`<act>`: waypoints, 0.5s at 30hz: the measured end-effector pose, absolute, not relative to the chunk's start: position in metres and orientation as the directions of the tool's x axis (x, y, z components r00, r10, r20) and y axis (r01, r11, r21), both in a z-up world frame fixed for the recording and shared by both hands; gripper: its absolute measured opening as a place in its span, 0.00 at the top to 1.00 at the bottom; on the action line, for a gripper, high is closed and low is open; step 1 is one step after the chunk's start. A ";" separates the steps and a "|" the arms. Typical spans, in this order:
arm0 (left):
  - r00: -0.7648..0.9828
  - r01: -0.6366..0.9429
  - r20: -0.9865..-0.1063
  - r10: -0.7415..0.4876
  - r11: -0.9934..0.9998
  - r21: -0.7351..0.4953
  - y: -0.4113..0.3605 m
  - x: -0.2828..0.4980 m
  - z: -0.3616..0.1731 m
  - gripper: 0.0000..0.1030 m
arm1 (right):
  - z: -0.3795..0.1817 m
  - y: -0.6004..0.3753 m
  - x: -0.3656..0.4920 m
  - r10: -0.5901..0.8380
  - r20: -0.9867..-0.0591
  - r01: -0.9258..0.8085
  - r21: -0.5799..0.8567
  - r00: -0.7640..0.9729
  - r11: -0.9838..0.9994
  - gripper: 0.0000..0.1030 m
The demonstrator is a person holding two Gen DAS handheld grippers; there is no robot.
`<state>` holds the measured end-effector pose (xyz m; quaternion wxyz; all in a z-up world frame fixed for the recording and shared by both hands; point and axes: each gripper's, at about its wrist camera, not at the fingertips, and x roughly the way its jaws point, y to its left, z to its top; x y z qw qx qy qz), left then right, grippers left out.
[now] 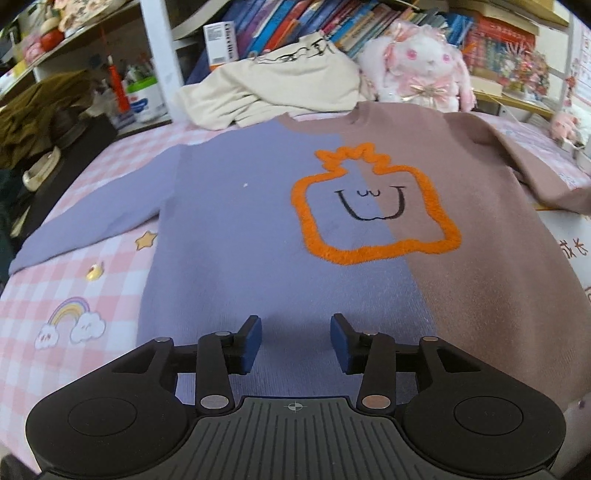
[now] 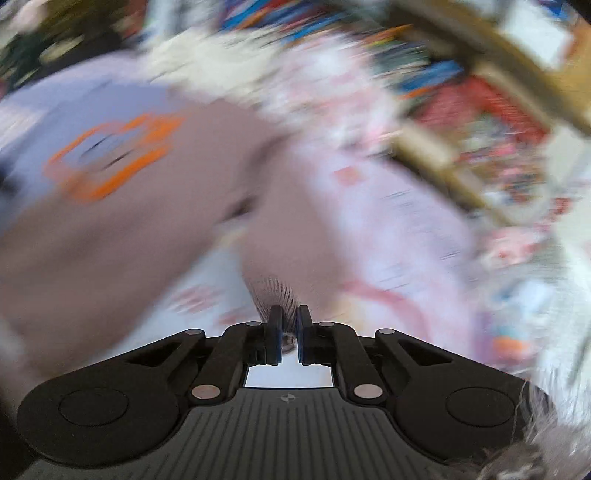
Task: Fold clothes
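A sweater, half lilac and half mauve with an orange outlined face, lies flat on the pink checked bed. Its lilac sleeve stretches to the left. My left gripper is open and empty, hovering over the sweater's lower hem. The right wrist view is heavily blurred. There my right gripper is shut on the ribbed cuff of the mauve sleeve, with the sweater body off to the left.
A cream garment is piled behind the sweater's collar. A pink plush rabbit sits beside it, in front of bookshelves. A dark object and clutter line the bed's left edge.
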<state>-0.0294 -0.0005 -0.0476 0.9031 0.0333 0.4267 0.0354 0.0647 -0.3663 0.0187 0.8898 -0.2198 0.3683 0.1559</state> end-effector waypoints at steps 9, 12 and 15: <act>0.631 -0.045 -0.760 0.157 0.985 0.166 -0.017 -0.039 -0.042 0.51 | 0.016 -0.453 0.171 -0.205 -0.702 -0.224 -0.468 0.682 0.855 0.93; 0.632 -0.050 -0.756 0.169 0.983 0.177 -0.018 -0.044 -0.038 0.48 | 0.010 -0.460 0.178 -0.227 -0.675 -0.207 -0.498 0.702 0.842 0.86; 0.627 -0.067 -0.758 0.177 0.982 0.174 -0.014 -0.049 -0.035 0.47 | 0.013 -0.451 0.169 -0.167 -0.676 -0.227 -0.453 0.717 0.862 0.80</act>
